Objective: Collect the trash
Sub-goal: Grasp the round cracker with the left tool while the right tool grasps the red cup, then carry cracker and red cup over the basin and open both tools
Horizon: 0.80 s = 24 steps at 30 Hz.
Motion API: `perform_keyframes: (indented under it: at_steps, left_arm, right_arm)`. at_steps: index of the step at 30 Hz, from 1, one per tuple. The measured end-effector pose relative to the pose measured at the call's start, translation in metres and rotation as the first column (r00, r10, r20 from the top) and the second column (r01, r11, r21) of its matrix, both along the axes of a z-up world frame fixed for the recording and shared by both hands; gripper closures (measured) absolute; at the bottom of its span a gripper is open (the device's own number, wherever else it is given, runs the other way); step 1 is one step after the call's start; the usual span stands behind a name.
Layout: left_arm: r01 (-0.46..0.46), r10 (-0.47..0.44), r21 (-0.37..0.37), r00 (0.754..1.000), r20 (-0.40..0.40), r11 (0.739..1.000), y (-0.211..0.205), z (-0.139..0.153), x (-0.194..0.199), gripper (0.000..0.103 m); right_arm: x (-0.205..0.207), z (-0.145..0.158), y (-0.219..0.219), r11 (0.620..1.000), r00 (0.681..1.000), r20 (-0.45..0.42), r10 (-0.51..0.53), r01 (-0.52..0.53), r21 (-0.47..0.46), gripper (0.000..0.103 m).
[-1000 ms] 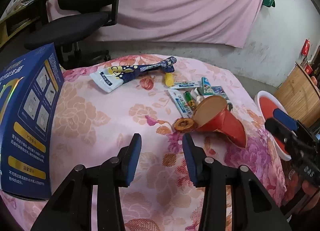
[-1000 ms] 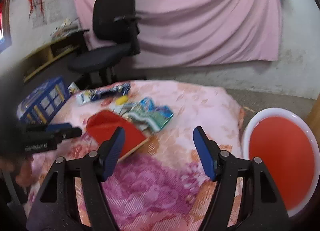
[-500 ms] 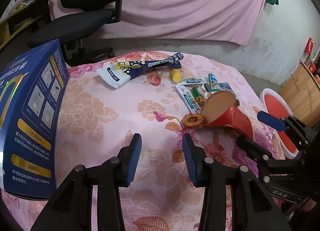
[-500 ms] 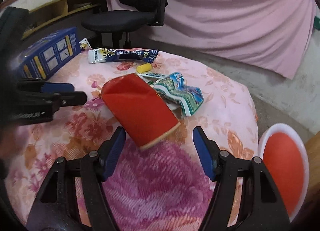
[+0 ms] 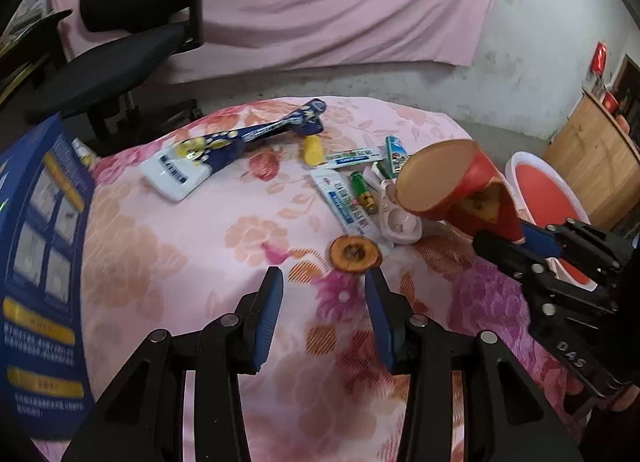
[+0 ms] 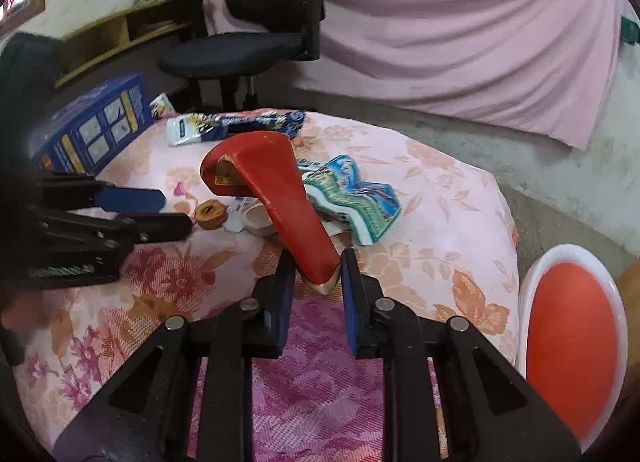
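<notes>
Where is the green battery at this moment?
In the left wrist view the green battery lies right of centre on the floral cloth, between the white toothpaste tube and the crushed red paper cup.

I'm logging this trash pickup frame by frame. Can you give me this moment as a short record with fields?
right gripper: shut on the red paper cup, lifted and tilted
left gripper: open, holding nothing, above the floral cloth
nearest item to left gripper: brown round slice
other litter on cloth: green battery, blue toothpaste tube, crumpled wrapper
bin: red tub with white rim, beside the table
</notes>
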<state>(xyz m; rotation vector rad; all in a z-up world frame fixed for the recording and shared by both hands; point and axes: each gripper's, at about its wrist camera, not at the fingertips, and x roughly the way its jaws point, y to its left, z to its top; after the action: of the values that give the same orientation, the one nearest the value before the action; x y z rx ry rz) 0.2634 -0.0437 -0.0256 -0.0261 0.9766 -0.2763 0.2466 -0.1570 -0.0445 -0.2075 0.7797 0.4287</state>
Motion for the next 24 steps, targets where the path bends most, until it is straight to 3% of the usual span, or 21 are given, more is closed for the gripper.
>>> perform_keyframes:
  at_steps: [9, 11, 17, 20, 24]
  left_arm:
    - [0.050, -0.050, 0.043, 0.999, -0.001, 0.998, -0.022, -0.009, 0.017, 0.066]
    - [0.065, -0.065, 0.045, 0.998, -0.001, 0.997, -0.024, -0.010, 0.017, 0.077]
    - [0.041, -0.042, 0.025, 0.999, 0.017, 0.999, -0.022, -0.008, 0.012, 0.077]
    - [0.007, -0.007, 0.004, 0.997, 0.078, 1.000, -0.018, 0.002, -0.001, 0.077]
    - [-0.002, 0.017, -0.064, 0.972, 0.235, 0.998, -0.021, 0.034, -0.024, 0.077]
  right_arm:
    - [-0.003, 0.007, -0.023, 0.993, 0.997, -0.008, -0.073, 0.073, 0.088, 0.059]
    - [-0.003, 0.007, -0.024, 0.992, 0.997, -0.009, -0.078, 0.078, 0.097, 0.059]
    - [-0.009, 0.011, -0.030, 0.986, 0.994, 0.004, -0.105, 0.103, 0.130, 0.060]
    - [-0.014, 0.016, -0.037, 0.980, 0.992, 0.029, -0.123, 0.117, 0.159, 0.060]
    - [-0.028, 0.030, -0.052, 0.962, 0.981, 0.088, -0.175, 0.151, 0.229, 0.060]
